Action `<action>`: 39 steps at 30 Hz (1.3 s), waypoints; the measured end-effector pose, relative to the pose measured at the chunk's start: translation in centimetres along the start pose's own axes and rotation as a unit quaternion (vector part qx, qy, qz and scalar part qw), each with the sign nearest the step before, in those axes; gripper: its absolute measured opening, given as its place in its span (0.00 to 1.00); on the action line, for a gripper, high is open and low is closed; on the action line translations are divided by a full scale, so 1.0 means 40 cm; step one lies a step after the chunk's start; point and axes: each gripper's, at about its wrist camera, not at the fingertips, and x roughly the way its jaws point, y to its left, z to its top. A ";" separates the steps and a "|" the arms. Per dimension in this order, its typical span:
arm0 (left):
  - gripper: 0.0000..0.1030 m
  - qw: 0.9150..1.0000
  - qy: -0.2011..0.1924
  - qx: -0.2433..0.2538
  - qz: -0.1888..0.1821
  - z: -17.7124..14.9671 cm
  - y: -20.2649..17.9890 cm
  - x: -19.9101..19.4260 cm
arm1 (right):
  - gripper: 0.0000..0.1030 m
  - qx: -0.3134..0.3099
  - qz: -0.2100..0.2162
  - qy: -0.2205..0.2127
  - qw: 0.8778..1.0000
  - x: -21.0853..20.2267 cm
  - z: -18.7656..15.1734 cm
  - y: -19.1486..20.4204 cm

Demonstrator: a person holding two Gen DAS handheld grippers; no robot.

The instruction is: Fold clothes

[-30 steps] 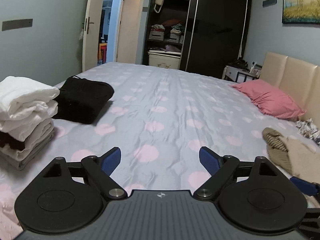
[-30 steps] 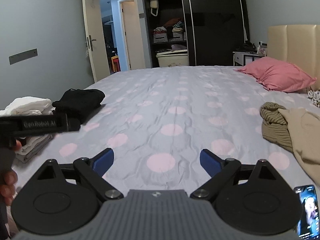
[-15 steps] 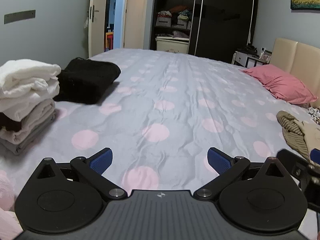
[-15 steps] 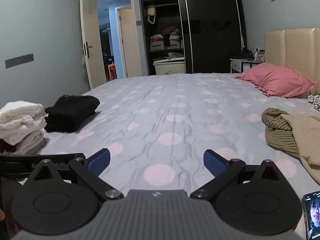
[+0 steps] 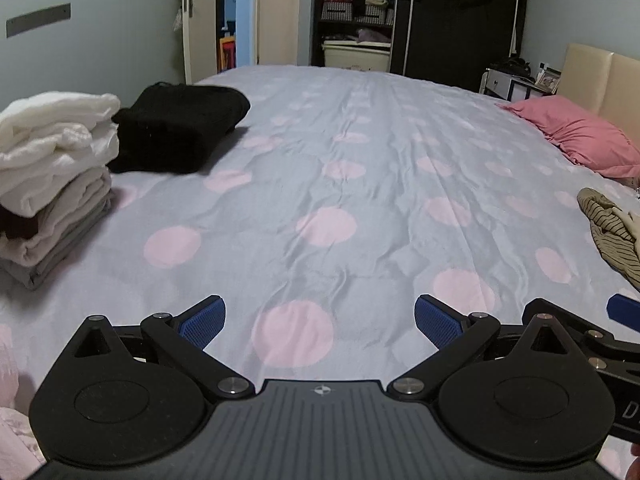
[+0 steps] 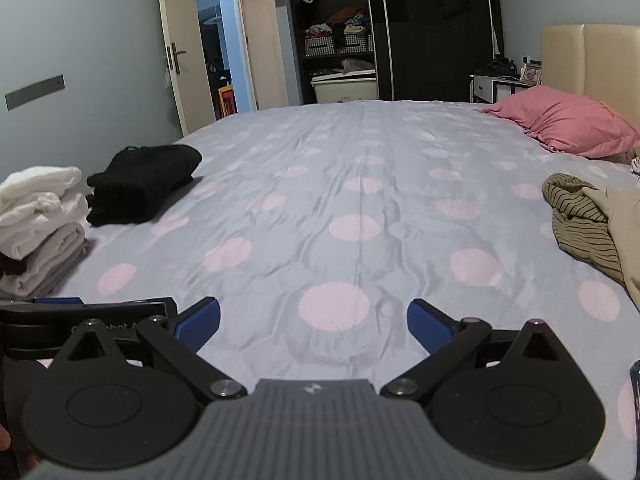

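Both claws hang low over the near edge of the grey bedsheet with pink dots (image 5: 360,160), side by side. The left gripper (image 5: 318,320) is spread wide and grips nothing; the right gripper (image 6: 314,322) is just as wide and bare. A stack of folded white and grey clothes (image 5: 48,184) sits at the left, a folded black garment (image 5: 176,128) just beyond it. At the right lies a crumpled striped olive top (image 6: 580,224) touching a loose beige garment (image 6: 624,232). A pink pillow (image 6: 564,120) rests far right.

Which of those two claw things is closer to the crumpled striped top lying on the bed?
The right one. The right gripper has the striped top just ahead to its right. The left gripper sits further left, with the right gripper between it and the top.
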 end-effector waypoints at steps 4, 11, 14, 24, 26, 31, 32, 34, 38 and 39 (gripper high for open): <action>1.00 1.000 0.010 0.012 0.009 -0.007 0.001 0.006 | 0.98 -0.006 -0.002 0.003 1.000 0.000 -0.006 0.007; 1.00 1.000 0.013 0.020 0.009 -0.009 0.004 0.002 | 0.98 -0.014 -0.003 -0.009 1.000 -0.013 -0.008 0.008; 1.00 1.000 0.011 0.021 0.007 -0.010 0.003 -0.001 | 0.98 -0.014 -0.003 -0.009 1.000 -0.017 -0.005 0.010; 1.00 1.000 0.011 0.013 0.001 -0.007 0.008 -0.007 | 0.98 -0.017 -0.006 -0.010 1.000 -0.021 0.001 0.019; 1.00 1.000 0.011 0.013 0.001 -0.007 0.008 -0.007 | 0.98 -0.015 -0.005 -0.010 1.000 -0.021 0.003 0.018; 1.00 1.000 0.008 0.014 0.002 -0.007 0.008 -0.010 | 0.98 -0.012 -0.001 -0.011 1.000 -0.022 0.004 0.016; 1.00 1.000 0.008 0.014 0.002 -0.007 0.009 -0.011 | 0.98 -0.012 -0.001 -0.011 1.000 -0.023 0.004 0.016; 1.00 1.000 0.008 0.014 0.002 -0.007 0.009 -0.012 | 0.98 -0.013 0.000 -0.012 1.000 -0.024 0.004 0.017; 1.00 1.000 0.003 0.020 0.004 -0.006 0.011 -0.015 | 0.98 -0.014 0.001 -0.015 1.000 -0.027 0.006 0.019; 1.00 1.000 0.002 0.021 0.005 -0.005 0.012 -0.016 | 0.98 -0.014 0.001 -0.017 1.000 -0.028 0.006 0.020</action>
